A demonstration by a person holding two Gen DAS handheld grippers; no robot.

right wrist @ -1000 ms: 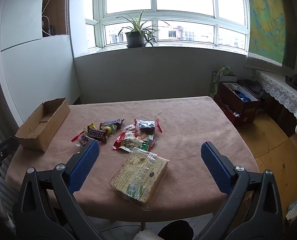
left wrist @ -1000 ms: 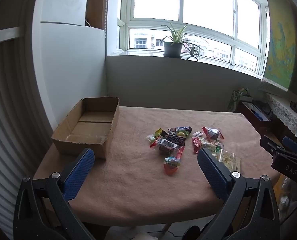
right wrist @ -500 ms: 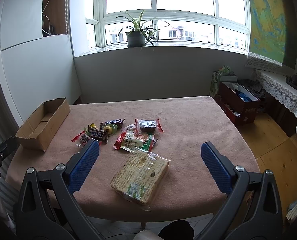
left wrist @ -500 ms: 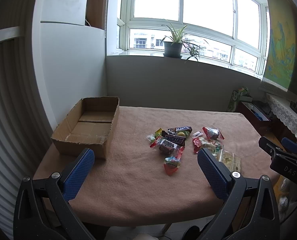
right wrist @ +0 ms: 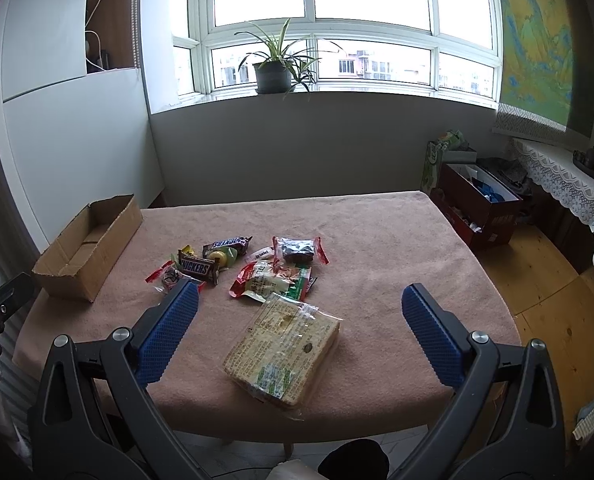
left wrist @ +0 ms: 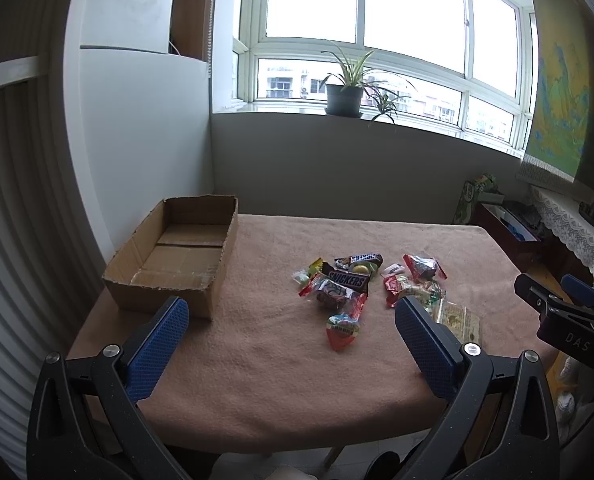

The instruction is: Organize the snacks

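A pile of wrapped snacks lies mid-table: a Snickers bar, a red egg-shaped packet, a red-and-green packet and a dark cake in red wrap. A large clear-wrapped cracker pack lies nearest, between the fingers of my right gripper, which is open and empty above the table's near edge. An empty cardboard box stands at the left; it also shows in the right wrist view. My left gripper is open and empty, short of the snacks.
The table has a pink cloth. A wall and windowsill with a potted plant stand behind it. A red crate and a lace-covered shelf stand on the floor at the right. The right gripper's body shows at the left view's right edge.
Almost nothing has changed; both grippers stay open and hover at the table's near edge, with only a very slight drift.
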